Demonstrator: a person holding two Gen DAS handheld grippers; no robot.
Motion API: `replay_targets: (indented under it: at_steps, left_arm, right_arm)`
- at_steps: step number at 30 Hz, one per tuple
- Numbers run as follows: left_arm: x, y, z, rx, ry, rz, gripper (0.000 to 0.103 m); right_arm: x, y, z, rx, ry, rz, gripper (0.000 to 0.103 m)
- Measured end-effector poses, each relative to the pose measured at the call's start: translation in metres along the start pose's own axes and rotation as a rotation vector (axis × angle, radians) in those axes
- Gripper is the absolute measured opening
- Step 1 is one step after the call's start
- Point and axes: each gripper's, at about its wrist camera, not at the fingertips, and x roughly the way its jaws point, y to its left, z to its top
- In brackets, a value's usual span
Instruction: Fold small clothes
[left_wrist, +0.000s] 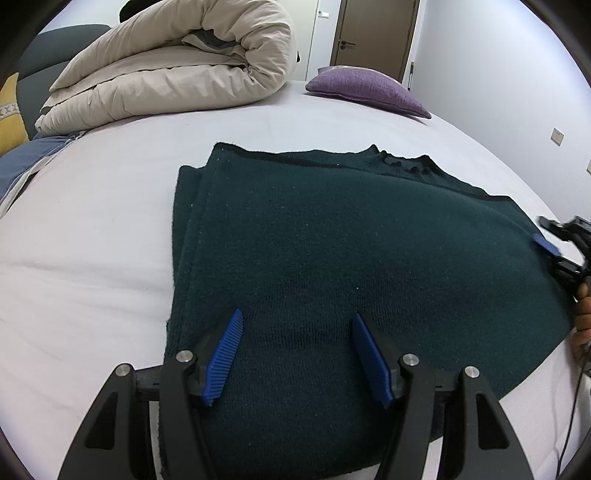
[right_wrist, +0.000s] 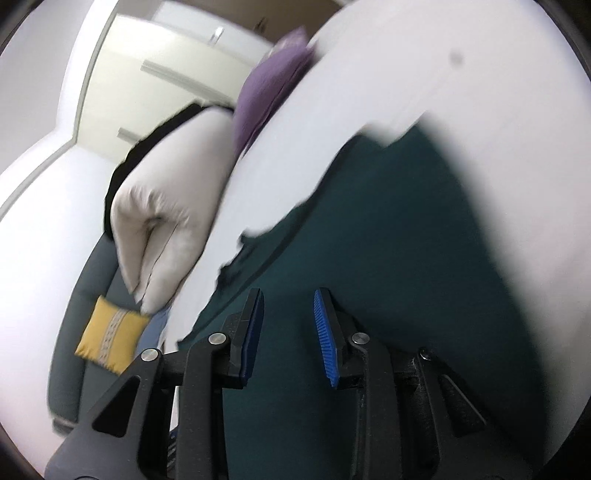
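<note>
A dark green knit sweater (left_wrist: 332, 251) lies folded flat on the white bed (left_wrist: 110, 229), its collar at the far edge. My left gripper (left_wrist: 297, 321) is open, its blue pads just above the sweater's near edge, holding nothing. My right gripper (left_wrist: 550, 245) shows at the sweater's right edge in the left wrist view. In the blurred, tilted right wrist view the right gripper (right_wrist: 288, 299) is open over the sweater (right_wrist: 406, 258), holding nothing.
A rolled beige duvet (left_wrist: 177, 62) and a purple cushion (left_wrist: 369, 88) lie at the far side of the bed. A yellow cushion (right_wrist: 110, 345) sits on a grey sofa (right_wrist: 74, 332) on the left. A door (left_wrist: 373, 37) stands behind.
</note>
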Motion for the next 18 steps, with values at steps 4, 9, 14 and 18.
replay_targets:
  at_steps: [4, 9, 14, 18]
  left_arm:
    - [0.001, -0.002, 0.0, 0.009, 0.001, 0.011, 0.066]
    - [0.001, -0.007, 0.0, 0.031, -0.001, 0.04, 0.066]
    - [0.001, -0.008, -0.001, 0.039, -0.002, 0.049, 0.066]
    - [0.001, -0.01, -0.001, 0.051, -0.002, 0.063, 0.066]
  right_arm:
    - [-0.056, -0.02, 0.013, -0.001, -0.105, -0.096, 0.037]
    - [-0.111, -0.048, 0.016, 0.068, -0.182, -0.126, 0.049]
    - [-0.141, -0.062, 0.008, 0.029, -0.162, -0.177, 0.051]
    - [-0.135, -0.057, -0.001, 0.009, -0.105, -0.19, 0.051]
